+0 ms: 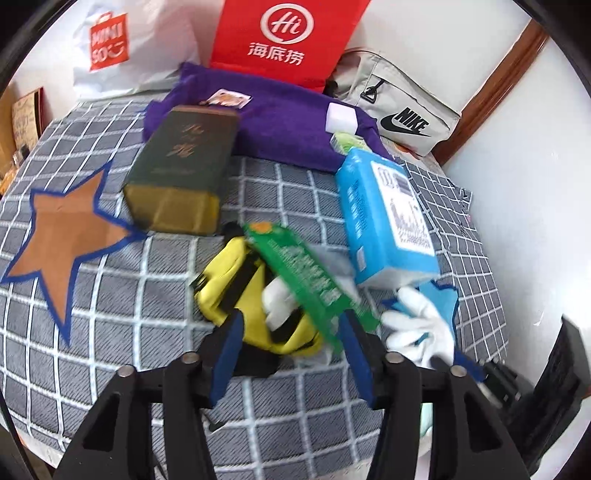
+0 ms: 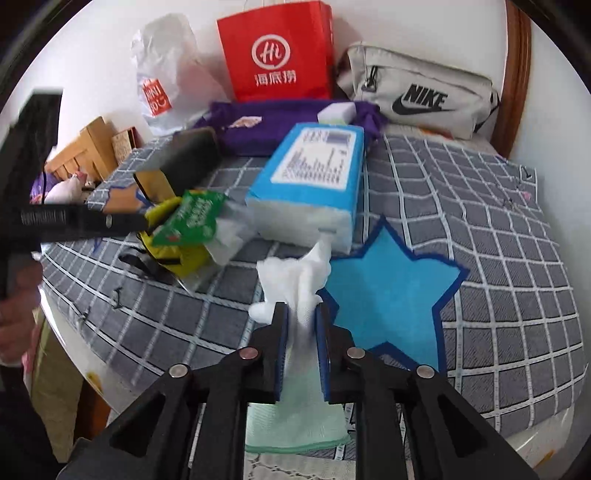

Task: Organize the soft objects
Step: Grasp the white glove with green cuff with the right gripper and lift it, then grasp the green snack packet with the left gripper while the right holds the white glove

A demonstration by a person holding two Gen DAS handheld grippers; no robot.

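Observation:
My right gripper (image 2: 301, 317) is shut on a white glove (image 2: 295, 280) with a pale green cuff, held just above the blue star patch (image 2: 388, 295). The glove also shows in the left wrist view (image 1: 421, 325). My left gripper (image 1: 291, 325) is open; a green packet (image 1: 310, 280) leans across its right finger, over a yellow pouch (image 1: 236, 288) with black straps. The packet (image 2: 192, 218) and pouch (image 2: 173, 251) show beside the left gripper in the right wrist view. A blue tissue pack (image 1: 384, 218) lies behind, also in the right wrist view (image 2: 310, 177). A brown star patch (image 1: 66, 236) is at the left.
A dark green box (image 1: 181, 166), purple cloth (image 1: 288, 110) with a white block (image 1: 343, 116), red paper bag (image 1: 284, 33), white Miniso bag (image 1: 110, 44) and grey Nike bag (image 1: 399, 110) line the back of the checked cloth. A wooden frame (image 2: 513, 74) stands at the right.

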